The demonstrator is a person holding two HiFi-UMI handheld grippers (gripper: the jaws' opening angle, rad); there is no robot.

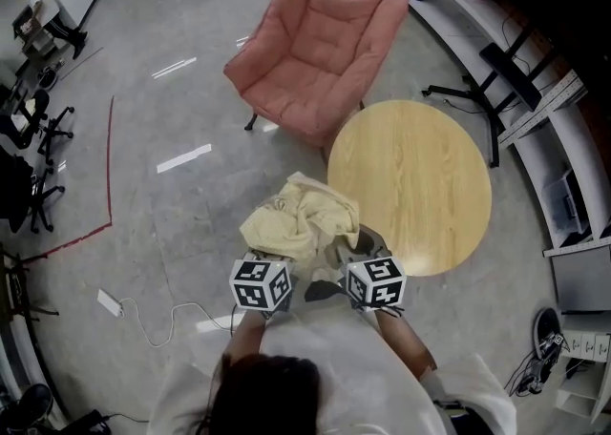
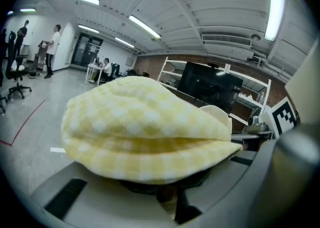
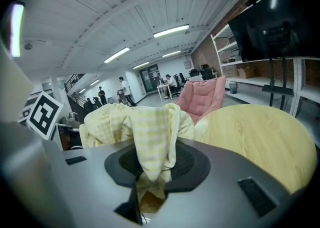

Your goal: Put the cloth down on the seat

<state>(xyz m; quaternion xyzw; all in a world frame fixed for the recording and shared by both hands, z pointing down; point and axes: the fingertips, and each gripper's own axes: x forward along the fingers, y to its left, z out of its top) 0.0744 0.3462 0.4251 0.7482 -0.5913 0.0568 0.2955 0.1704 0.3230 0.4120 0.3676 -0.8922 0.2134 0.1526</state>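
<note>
A pale yellow checked cloth [image 1: 298, 217] hangs bunched in the air between my two grippers, over the floor just left of the round table. My left gripper [image 1: 279, 261] is shut on the cloth's near left part; in the left gripper view the cloth [image 2: 145, 132] bulges over the jaws and hides them. My right gripper [image 1: 346, 257] is shut on the cloth [image 3: 152, 144], a fold of which is pinched in its jaws. The pink padded chair [image 1: 320, 50] stands ahead at the top of the head view and shows as the chair [image 3: 206, 97] beyond the cloth.
A round wooden table [image 1: 410, 185] stands right of the cloth, close to my right gripper. A white power strip with cord [image 1: 112, 304] lies on the floor at the left. Black office chairs [image 1: 33, 152] line the left edge, and a black stand [image 1: 492, 90] is beyond the table.
</note>
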